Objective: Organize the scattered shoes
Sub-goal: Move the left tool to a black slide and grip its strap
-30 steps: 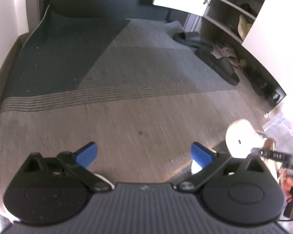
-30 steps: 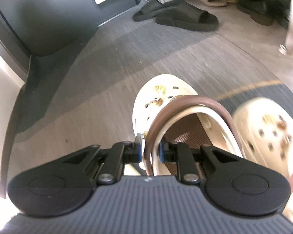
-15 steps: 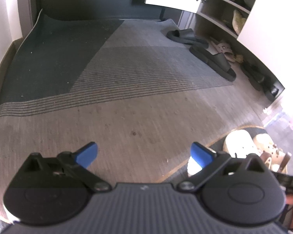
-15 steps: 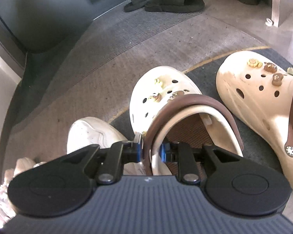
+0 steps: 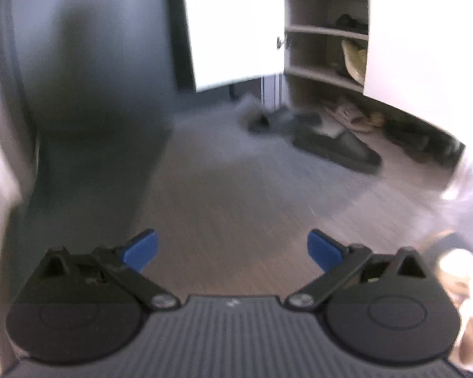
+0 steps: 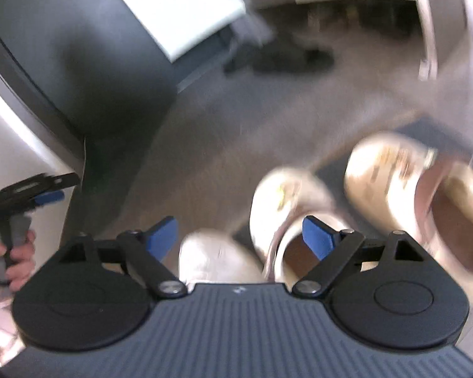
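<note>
Across both wrist views, heavy motion blur is smearing most outlines. Toward twelve o'clock of the right gripper, two dark slides are being reduced to streaks, and the shelf contents behind them cannot be made out. Its blue-padded jaws have just been opening and are now being held wide; the cream perforated clog with its brown heel strap is lying below them, at about one o'clock, no longer pinched, its heel being cut off by the gripper body. A second cream clog is lying just beside it at two o'clock on a dark mat, and a white sneaker toe is being half hidden at the bottom centre.

Seen from the left gripper, whose jaws are being held wide with nothing between them, an open shoe cabinet is standing at one o'clock; a yellowish shoe is resting on one shelf, and dark shapes on the shelves are too blurred to name. A ribbed grey carpet is covering the floor.
</note>
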